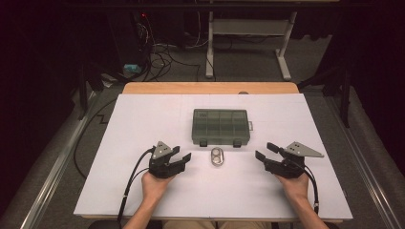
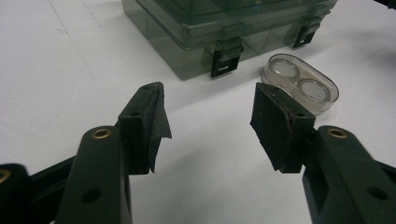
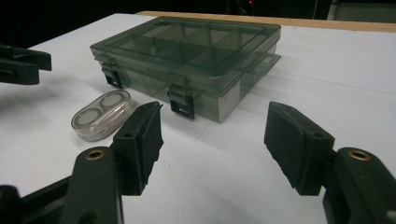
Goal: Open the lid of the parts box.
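Both claws gape empty on the desk; small clear case [image 1: 218, 156] lies between them, long axis twelve-to-six, left claw [image 1: 180, 158] slightly nearer than right claw [image 1: 263, 153]

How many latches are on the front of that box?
2, both on the box's near side: the left latch and the right latch. Any on the far side would be hidden.

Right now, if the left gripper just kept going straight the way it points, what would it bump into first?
Probably the grey compartment box, at its near wall beside a latch. The left gripper is open; the small clear oval case lies right of that line, though depth is hard to judge.
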Available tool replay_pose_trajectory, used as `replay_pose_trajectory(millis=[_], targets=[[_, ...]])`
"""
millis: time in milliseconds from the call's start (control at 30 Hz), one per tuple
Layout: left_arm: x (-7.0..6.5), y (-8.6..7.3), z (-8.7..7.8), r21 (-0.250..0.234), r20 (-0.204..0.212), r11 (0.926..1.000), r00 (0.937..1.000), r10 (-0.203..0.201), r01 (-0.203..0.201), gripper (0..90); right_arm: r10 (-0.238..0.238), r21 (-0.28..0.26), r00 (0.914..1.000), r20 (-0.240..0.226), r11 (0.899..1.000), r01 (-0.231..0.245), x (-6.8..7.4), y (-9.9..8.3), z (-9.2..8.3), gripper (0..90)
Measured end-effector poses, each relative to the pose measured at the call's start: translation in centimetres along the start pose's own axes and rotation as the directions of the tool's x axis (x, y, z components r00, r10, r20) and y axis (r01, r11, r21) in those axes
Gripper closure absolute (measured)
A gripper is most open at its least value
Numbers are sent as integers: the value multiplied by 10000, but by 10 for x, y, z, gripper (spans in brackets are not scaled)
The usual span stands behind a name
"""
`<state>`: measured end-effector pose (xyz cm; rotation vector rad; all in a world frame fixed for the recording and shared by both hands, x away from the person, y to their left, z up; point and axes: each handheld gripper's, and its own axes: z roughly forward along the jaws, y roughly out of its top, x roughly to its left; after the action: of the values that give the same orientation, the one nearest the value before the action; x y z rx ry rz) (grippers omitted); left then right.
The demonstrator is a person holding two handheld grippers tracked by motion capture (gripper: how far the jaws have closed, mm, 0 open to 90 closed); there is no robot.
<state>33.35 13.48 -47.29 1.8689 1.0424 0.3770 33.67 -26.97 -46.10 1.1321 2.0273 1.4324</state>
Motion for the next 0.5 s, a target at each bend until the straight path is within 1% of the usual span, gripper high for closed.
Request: replay_pose_trajectory(millis=[100, 167, 200, 233, 333, 367, 400, 433, 467, 500], targets=[[-1, 2, 2, 106, -13, 9999, 10000, 11, -10, 455, 37, 65, 10000, -8, 10000, -37, 0, 2, 2, 385], [-1, 4, 3, 349, -33, 9993, 9999, 114, -113, 467, 51, 256, 10000, 49, 9997, -52, -1, 3, 5, 410], [-1, 6, 3, 483, -24, 9987, 9999, 144, -143, 467, 51, 256, 10000, 49, 9997, -52, -1, 3, 5, 410], [-1, 7, 4, 565, -23, 9983, 9999, 112, -111, 474, 153, 621, 9997, 164, 9979, -163, -2, 6, 6, 450], [-1, 12, 6, 839, 90, 9965, 10000, 39, -46, 484, 277, 1045, 9995, 150, 9941, -292, -2, 10, 9, 507], [-1, 12, 7, 864, 89, 9962, 9999, 55, -62, 488, 209, 1156, 9997, 150, 9930, -225, -2, 10, 11, 518], [-1, 15, 7, 1112, 6, 9937, 9999, 148, -148, 493, 188, 1319, 9997, 147, 9910, -206, -1, 10, 12, 530], [-1, 15, 7, 1112, 6, 9937, 9999, 148, -148, 502, 188, 1319, 9997, 147, 9910, -206, -1, 10, 12, 530], [-1, 16, 8, 1204, -17, 9925, 9998, 216, -213, 509, 97, 1609, 9999, 93, 9869, -111, -1, 10, 14, 549], [-1, 18, 8, 1308, 6, 9912, 9998, 186, -185, 513, 53, 1672, 10000, 75, 9859, -65, -2, 10, 15, 557]])
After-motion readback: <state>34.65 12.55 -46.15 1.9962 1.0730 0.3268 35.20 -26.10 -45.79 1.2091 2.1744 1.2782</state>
